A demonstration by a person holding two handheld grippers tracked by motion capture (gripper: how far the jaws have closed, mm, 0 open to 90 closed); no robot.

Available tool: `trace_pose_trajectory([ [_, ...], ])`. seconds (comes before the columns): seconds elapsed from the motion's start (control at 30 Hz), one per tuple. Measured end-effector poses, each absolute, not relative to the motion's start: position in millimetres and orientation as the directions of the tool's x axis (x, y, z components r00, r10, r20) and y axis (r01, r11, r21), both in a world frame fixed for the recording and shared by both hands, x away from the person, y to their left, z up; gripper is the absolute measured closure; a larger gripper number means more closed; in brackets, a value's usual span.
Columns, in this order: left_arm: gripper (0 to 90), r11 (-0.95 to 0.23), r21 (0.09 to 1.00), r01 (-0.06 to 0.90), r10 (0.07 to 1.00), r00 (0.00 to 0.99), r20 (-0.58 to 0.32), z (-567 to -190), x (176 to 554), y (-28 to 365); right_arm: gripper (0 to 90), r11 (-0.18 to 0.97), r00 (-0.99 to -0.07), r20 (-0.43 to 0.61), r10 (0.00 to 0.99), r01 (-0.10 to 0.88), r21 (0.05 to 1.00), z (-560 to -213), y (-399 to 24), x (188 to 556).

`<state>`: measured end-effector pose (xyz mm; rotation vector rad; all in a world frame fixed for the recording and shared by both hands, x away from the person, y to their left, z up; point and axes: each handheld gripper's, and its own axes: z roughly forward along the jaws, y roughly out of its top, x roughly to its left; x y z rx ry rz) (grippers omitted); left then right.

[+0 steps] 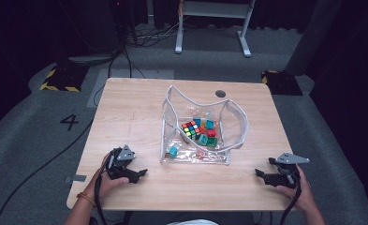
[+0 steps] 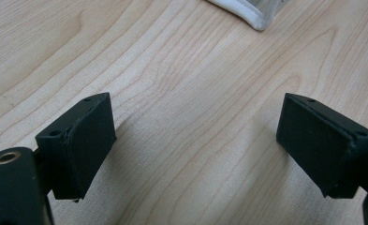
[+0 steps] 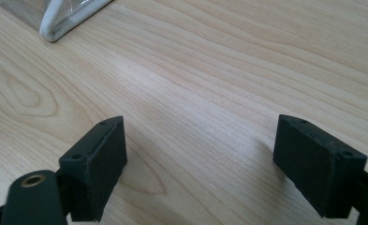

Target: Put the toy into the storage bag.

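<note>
at about 7 o'clock on the wooden table (image 1: pixel 135 108) the left hand (image 1: pixel 107 182) rests near the front edge, its left gripper (image 1: pixel 143 173) lying low and pointing toward 3 o'clock, jaws apart over bare wood with nothing between them. at 5 o'clock the right hand (image 1: pixel 299 190) holds the right gripper (image 1: pixel 257 173) level, pointing toward 9 o'clock (jaws spread wide, also empty). farther in, between them, near the centre, stands the clear zip pouch (image 1: pixel 172 119), unzipped, holding a rubik's cube (image 1: pixel 189 129) and small coloured cubes (image 1: pixel 209 133).
</note>
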<state>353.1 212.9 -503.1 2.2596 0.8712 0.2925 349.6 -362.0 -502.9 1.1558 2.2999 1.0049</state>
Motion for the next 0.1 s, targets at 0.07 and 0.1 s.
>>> trace_pose_trajectory([
  [0.07, 11.6, -0.537, 0.675, 0.505, 0.661, 0.750, -0.035, -503.3, 353.5, 212.7, 16.6, 0.404, -0.591, -0.011, 0.807, 0.539, 0.739, -502.9, -361.6, 349.7],
  [0.1, 11.5, -0.537, 0.674, 0.507, 0.660, 0.750, -0.038, -503.3, 353.6, 212.6, 16.5, 0.402, -0.590, -0.008, 0.807, 0.540, 0.739, -502.9, -361.4, 349.6],
])
